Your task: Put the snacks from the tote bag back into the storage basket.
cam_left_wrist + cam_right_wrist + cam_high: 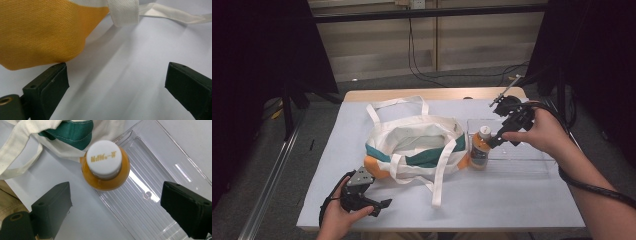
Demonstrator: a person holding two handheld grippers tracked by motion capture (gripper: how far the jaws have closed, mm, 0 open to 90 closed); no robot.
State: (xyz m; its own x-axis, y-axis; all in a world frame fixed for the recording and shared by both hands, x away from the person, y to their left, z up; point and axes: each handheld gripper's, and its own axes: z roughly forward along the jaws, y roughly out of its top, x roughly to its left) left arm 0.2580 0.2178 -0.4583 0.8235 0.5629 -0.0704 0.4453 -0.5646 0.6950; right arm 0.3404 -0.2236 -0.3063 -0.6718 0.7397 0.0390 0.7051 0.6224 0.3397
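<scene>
A pale tabletop (pixel 512 200) carries a cream tote bag (pixel 414 145) with green and orange panels at its centre. At the bag's three o'clock lies a clear plastic tray (pixel 522 160), with an orange juice bottle (pixel 479 149) upright at its left end. The right hand-held gripper (pixel 493 142) hovers above the bottle, jaws spread apart. At seven o'clock, the left hand-held gripper (pixel 382 206) rests released near the bag's orange corner.

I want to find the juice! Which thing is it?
Find the big white cloth bag in the middle of the table. Just right of it lies a clear plastic tray, and the bottle stands upright at the tray's left end. Nothing else has orange liquid and a white cap.
</scene>
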